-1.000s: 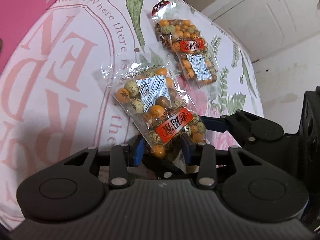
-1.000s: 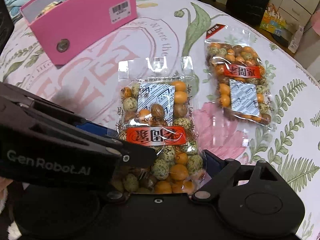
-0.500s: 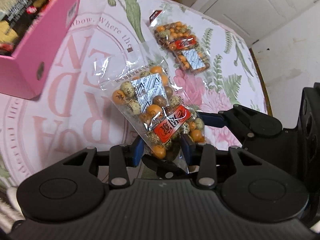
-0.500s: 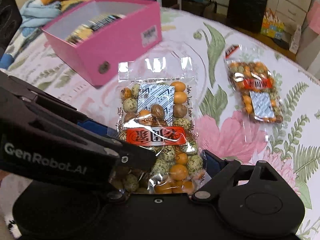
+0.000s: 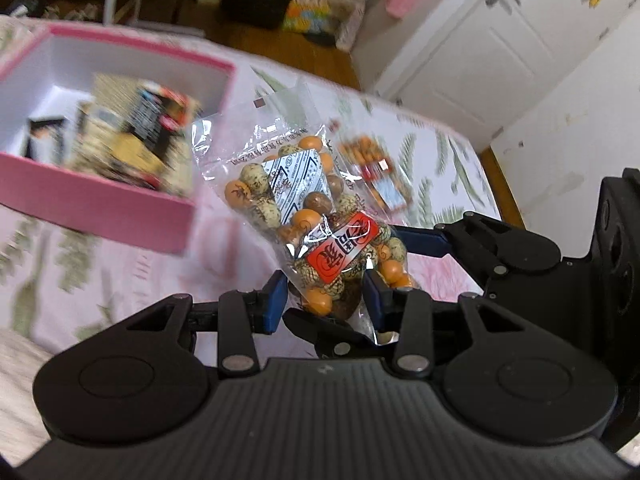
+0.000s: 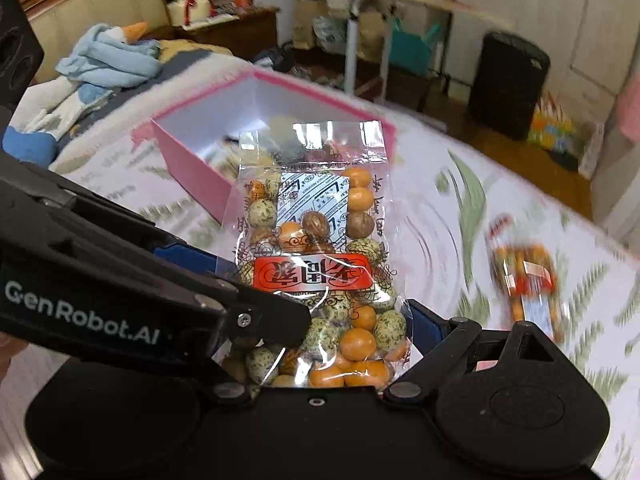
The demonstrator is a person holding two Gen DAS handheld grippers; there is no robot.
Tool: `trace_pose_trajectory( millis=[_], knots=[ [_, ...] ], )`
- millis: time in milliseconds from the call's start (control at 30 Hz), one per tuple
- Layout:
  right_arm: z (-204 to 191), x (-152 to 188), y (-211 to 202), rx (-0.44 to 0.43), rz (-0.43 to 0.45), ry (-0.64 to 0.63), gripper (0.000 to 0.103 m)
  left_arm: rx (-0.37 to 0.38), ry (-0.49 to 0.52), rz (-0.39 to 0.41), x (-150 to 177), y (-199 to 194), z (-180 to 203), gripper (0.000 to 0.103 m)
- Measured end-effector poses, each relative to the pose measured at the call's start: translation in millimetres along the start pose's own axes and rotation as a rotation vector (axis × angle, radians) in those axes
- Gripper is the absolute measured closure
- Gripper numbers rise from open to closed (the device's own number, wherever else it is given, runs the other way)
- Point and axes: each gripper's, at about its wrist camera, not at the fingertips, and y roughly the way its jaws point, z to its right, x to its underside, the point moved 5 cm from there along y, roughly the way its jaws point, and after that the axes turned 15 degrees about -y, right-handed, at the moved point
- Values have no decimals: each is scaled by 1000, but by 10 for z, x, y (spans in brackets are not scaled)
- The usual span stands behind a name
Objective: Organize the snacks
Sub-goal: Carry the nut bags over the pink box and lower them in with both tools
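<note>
- The pink box [image 5: 120, 216] is the landmark. It sits open-topped on the flowered cloth [image 5: 120, 280], with dark and yellow packets [image 5: 132, 136] already lying inside. They are too blurred to read.
- The left gripper [image 5: 324, 298] is clamped on the bottom end of a clear bag of coated nuts [image 5: 308, 208], its blue pads pressing either side. The bag is lifted clear of the cloth and stands with its long axis running up and away from the fingers, leaning slightly towards the box.
- From this gripper the box lies ahead and to the left. The bag's sealed top edge is just beside the box's near right corner, not yet over the opening.
- The right gripper [image 6: 356, 324] has its fingers closed against the same bag's lower end, so both hands appear to carry it. In this view the box [image 6: 192, 160] is straight ahead, partly behind the bag's top.
- In my judgement, the coming move turns on carrying the bag forward and left until it clears the box wall, then releasing it.
- Writing: a red label with white Chinese characters crosses the bag [image 6: 312, 274] upside down, and a white sachet with fine blue print lies inside, too small to read. "GenRobot.AI" is printed on the left gripper's body [image 6: 80, 320].
- A second bag of nuts [image 6: 528, 288] lies flat on the cloth, well to the right of the box.
</note>
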Motion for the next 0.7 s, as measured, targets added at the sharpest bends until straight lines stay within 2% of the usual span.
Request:
trace_pose_trajectory(
  millis=[133, 300, 500, 633, 700],
  knots=[
    [-126, -446, 167, -17, 54, -16, 10, -36, -32, 91, -298, -305, -253, 63],
    [-139, -952, 595, -97, 74, 36, 10, -91, -90, 174, -738, -466, -660, 63],
    [-136, -1247, 1273, -218, 22, 148, 10, -118, -176, 147, -1310, -322, -1291, 63],
    [-181, -1348, 1620, -241, 3, 189, 10, -131, -246, 141, -1554, -116, -1607, 63],
    [-165, -1412, 1753, -255, 9, 212, 9, -145, -246, 151, -1638, -73, -1695, 63]
  ],
)
